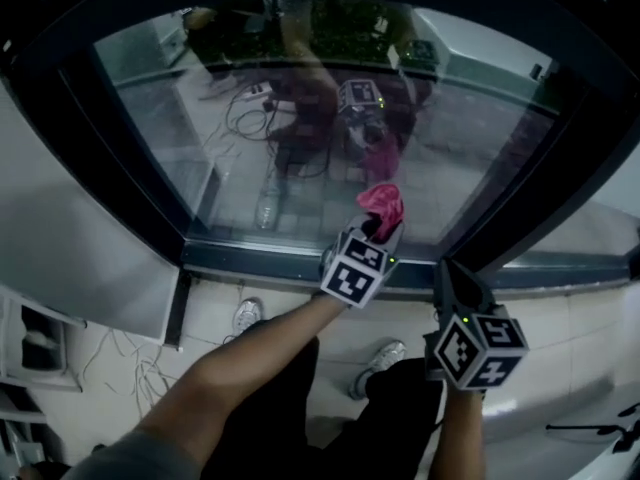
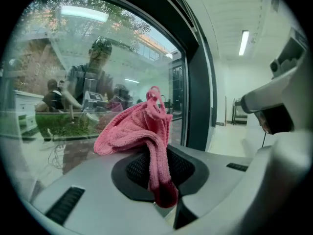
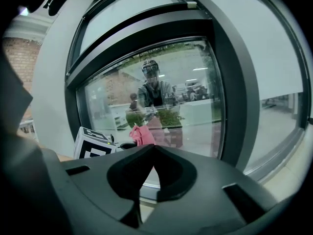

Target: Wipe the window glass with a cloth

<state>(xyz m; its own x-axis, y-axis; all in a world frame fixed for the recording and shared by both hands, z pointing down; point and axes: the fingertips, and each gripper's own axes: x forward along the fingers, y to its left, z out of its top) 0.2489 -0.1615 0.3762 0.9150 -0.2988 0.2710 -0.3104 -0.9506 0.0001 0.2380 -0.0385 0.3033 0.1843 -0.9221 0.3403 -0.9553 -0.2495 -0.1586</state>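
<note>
A pink cloth (image 1: 382, 206) is bunched up against the lower part of the window glass (image 1: 300, 118), pinched in my left gripper (image 1: 380, 230). In the left gripper view the cloth (image 2: 142, 131) hangs folded out of the shut jaws of the left gripper (image 2: 164, 180), close to the glass (image 2: 73, 72). My right gripper (image 1: 455, 283) is held lower right, near the dark window frame (image 1: 560, 158), away from the pane. Its jaws are shut with nothing between them in the right gripper view (image 3: 146, 153), where the cloth (image 3: 140, 135) and the left gripper's marker cube (image 3: 95, 145) show ahead at left.
A dark sill (image 1: 280, 258) runs under the pane. The glass mirrors a person and both marker cubes. Cables (image 1: 130, 358) and white shelving (image 1: 30, 348) lie on the floor at left. A person's shoes (image 1: 380, 360) stand below the sill.
</note>
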